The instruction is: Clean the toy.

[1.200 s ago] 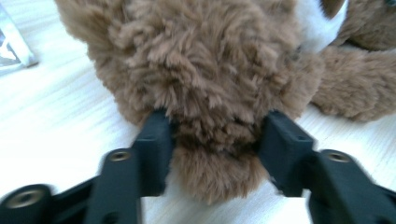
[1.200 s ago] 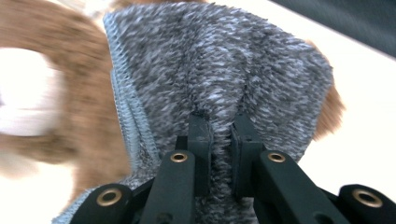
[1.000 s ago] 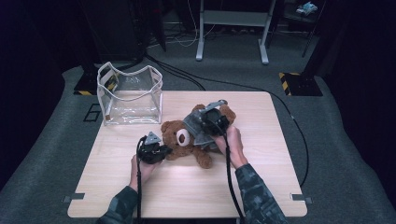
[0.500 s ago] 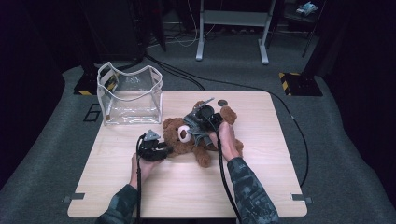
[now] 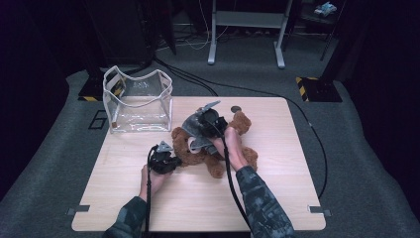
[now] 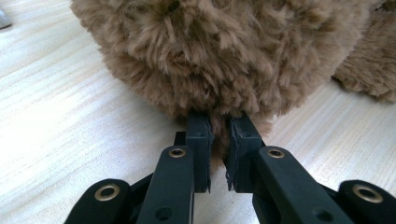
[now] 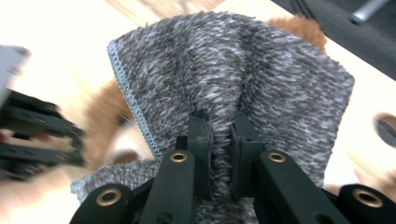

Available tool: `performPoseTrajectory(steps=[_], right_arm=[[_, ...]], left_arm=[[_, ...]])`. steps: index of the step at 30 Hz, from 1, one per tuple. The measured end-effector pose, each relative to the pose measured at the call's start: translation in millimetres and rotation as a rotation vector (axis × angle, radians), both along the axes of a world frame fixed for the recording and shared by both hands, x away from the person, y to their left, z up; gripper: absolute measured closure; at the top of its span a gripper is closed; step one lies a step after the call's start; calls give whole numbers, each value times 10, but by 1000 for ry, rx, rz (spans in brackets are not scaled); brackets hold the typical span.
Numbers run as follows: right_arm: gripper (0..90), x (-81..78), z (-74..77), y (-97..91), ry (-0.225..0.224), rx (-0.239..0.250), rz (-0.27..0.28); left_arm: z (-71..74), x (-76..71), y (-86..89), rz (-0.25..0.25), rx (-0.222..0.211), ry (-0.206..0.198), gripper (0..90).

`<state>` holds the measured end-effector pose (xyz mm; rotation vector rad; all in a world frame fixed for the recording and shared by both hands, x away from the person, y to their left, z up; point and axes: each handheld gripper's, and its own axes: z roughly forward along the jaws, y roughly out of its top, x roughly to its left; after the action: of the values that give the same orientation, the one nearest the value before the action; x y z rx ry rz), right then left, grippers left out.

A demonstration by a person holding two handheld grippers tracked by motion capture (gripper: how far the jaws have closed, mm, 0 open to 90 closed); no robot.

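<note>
While pinned at both ends, teddy bear [image 5: 213, 148] lies mid-table. Left gripper [image 6: 218, 140], jaws just closing, nipped tight on head fur. Right gripper [image 7: 219, 126] clamped on grey garment [image 7: 243, 79] over the torso. Best to hold the head steady, peel the cloth gently toward 2 o'clock. Long axis running 10 to 4, head at 10, near clear bag [image 5: 138, 101].

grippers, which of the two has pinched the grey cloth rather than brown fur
The right gripper: its fingers are shut on a fold of the grey fleece cloth. The left gripper instead nips the teddy bear, brown fur between its fingers.
</note>
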<state>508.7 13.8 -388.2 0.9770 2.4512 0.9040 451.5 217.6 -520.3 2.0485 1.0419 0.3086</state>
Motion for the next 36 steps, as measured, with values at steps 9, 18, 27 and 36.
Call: performPoseTrajectory(steps=[9, 18, 27, 36], right_arm=[[818, 173, -201, 144, 1, -124, -26], [820, 212, -189, -300, -15, -190, -128], [820, 309, -191, -801, -13, -183, -254], [815, 87, 25, -641, -20, -43, -166]], left_arm=[[-30, -10, 15, -9, 28, -23, 824], [-45, -25, 42, -8, 16, -25, 826], [-56, -21, 56, -7, -9, -20, 826], [-69, -24, 61, -10, -18, -30, 824]])
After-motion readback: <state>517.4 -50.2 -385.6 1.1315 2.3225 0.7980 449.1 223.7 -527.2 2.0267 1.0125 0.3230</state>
